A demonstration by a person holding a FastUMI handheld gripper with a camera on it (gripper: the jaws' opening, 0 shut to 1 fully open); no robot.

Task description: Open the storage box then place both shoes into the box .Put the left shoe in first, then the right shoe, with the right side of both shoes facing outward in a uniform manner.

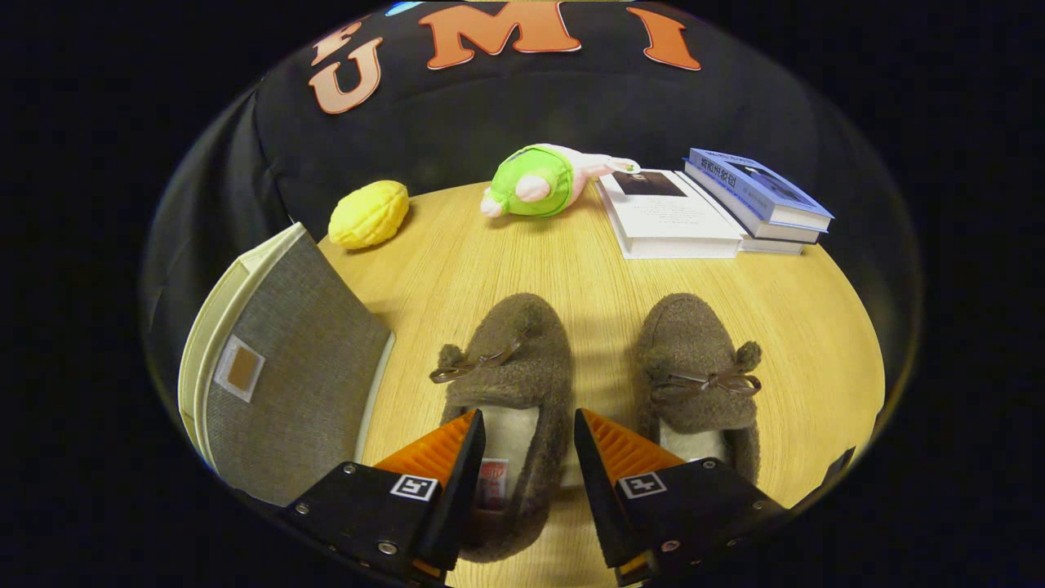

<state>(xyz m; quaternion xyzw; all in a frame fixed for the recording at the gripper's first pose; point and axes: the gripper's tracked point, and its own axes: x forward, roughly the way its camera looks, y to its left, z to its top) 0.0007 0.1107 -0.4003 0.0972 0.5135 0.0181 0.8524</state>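
Fuzzy brown left shoe [510,384] lies lengthwise along the claw's line, toe pointing away toward the booth wall, heel end nearest. Claw [529,425] is spread wide, one finger over the shoe's pale lining, the other just off its right rim, gripping nothing. Right shoe [698,380] sits parallel beside it, toe also away. Grey fabric storage box [282,367] stands to the left on the wooden tabletop [457,261]. Beyond: yellow lemon toy [369,214], green plush toy [539,181], stacked books [718,208].
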